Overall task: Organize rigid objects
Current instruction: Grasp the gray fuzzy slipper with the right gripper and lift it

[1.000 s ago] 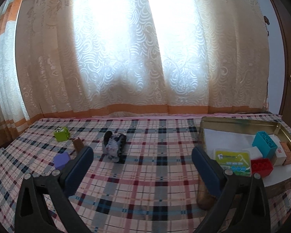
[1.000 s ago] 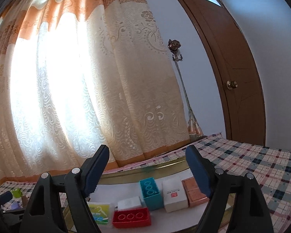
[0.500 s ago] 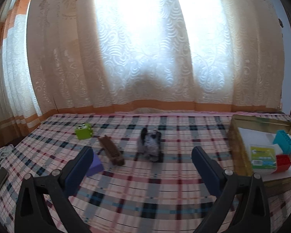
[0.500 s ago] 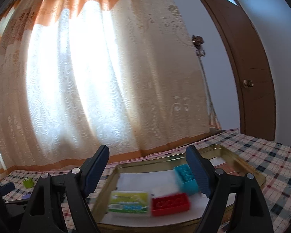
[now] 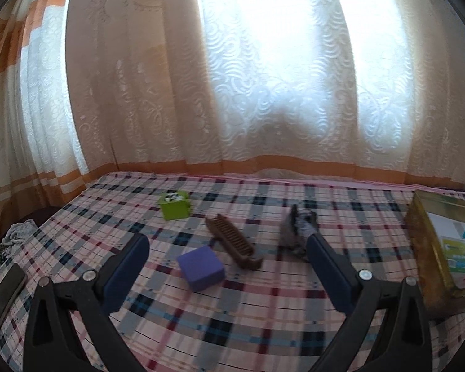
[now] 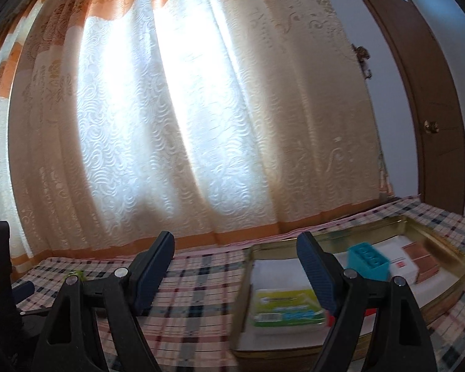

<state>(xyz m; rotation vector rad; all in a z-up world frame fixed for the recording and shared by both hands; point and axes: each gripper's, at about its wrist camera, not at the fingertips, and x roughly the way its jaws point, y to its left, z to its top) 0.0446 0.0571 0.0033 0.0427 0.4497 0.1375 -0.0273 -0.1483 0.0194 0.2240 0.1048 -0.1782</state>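
Swung left since before, left gripper (image 5: 223, 248) wide open over light, stiff purple block (image 5: 201, 267) mid-frame; grab flat sides; right gripper (image 6: 235, 257) open too.

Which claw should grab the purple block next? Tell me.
Left. The open left claw already frames the purple block and the brown comb on the plaid cloth. The right claw, also open, faces the gold tray instead.
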